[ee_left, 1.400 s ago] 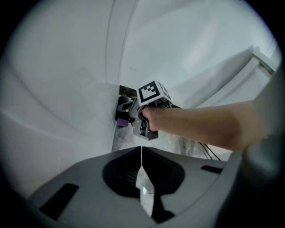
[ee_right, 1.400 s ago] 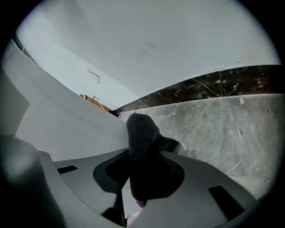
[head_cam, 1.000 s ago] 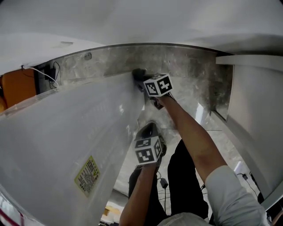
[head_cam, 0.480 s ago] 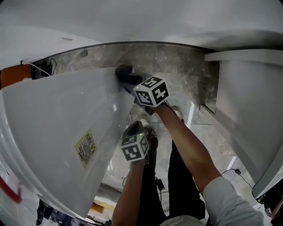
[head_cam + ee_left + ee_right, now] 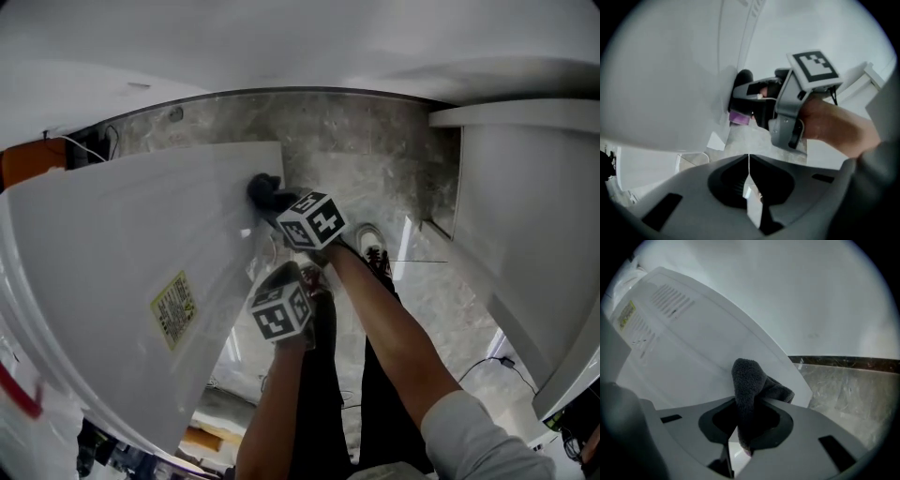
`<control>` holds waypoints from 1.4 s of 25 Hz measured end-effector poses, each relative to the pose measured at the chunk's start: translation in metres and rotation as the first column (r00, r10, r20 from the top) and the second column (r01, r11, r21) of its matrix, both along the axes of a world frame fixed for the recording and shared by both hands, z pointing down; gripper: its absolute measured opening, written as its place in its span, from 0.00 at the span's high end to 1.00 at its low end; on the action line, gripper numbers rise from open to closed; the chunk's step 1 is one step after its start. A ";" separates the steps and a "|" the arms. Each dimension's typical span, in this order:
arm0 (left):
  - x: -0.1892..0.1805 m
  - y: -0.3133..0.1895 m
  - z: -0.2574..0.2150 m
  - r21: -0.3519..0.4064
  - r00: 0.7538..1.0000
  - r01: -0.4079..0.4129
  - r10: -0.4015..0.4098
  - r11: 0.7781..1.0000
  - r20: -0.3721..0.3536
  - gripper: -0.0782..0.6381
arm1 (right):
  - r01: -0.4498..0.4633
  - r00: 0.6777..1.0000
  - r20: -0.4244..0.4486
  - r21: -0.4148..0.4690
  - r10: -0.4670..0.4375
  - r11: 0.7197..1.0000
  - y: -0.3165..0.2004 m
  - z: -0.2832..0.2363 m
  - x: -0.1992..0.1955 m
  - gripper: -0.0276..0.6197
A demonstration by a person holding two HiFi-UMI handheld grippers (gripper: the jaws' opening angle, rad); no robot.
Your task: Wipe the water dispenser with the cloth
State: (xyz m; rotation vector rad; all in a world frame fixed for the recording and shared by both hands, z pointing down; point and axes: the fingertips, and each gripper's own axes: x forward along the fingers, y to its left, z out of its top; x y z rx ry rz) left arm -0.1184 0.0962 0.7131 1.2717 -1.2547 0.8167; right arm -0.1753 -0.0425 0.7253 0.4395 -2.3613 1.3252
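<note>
The water dispenser (image 5: 141, 244) is a big white body filling the left of the head view, with a yellow label (image 5: 174, 308) on its side. A dark grey cloth (image 5: 265, 190) presses on the side panel near its far edge. My right gripper (image 5: 277, 201) is shut on the cloth. In the right gripper view the cloth (image 5: 747, 385) sticks up out of the right gripper (image 5: 740, 437) against the white dispenser (image 5: 693, 343). My left gripper (image 5: 292, 274) hovers just below the right one, shut and empty. In the left gripper view, beyond the left gripper (image 5: 749, 161), lie the right gripper (image 5: 787, 112) and the cloth (image 5: 742, 79).
Grey marble floor (image 5: 375, 159) lies beyond the dispenser. A white cabinet or wall (image 5: 525, 234) stands at the right. The person's shoe (image 5: 371, 242) is on the floor under the arms. A cable (image 5: 487, 361) runs at lower right. Vent slots (image 5: 670, 301) mark the dispenser's side.
The right gripper has slid the cloth along the dispenser's side, first left and then down toward me. The left gripper has stayed shut just below it.
</note>
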 end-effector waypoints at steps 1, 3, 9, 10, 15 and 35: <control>0.001 0.002 0.002 -0.005 1.000 0.002 -0.002 1.000 -0.002 0.87 | 0.006 1.000 -0.021 -0.017 -0.006 1.000 0.002 0.014 0.001 0.85; -0.001 0.004 0.005 -0.007 1.000 -0.011 0.011 1.000 0.003 0.87 | 0.007 0.999 -0.053 -0.043 -0.009 0.999 0.000 0.038 0.001 0.85; -0.015 0.011 0.027 -0.005 0.999 -0.030 0.031 1.000 0.029 0.87 | -0.129 0.989 -0.093 -0.167 0.114 0.977 -0.001 0.103 -0.005 0.85; -0.015 0.012 0.031 -0.002 0.999 -0.040 0.040 0.999 0.031 0.87 | -0.153 0.985 -0.104 -0.178 0.137 0.972 -0.001 0.115 -0.004 0.85; -0.011 0.025 0.052 0.001 0.994 -0.104 0.104 0.995 0.039 0.87 | -0.180 0.972 -0.187 -0.220 0.140 0.959 0.014 0.176 0.001 0.85; 0.009 0.007 0.086 -0.016 0.997 -0.065 0.065 0.998 -0.031 0.87 | -0.027 0.995 -0.099 -0.315 -0.005 0.949 0.062 0.197 0.002 0.85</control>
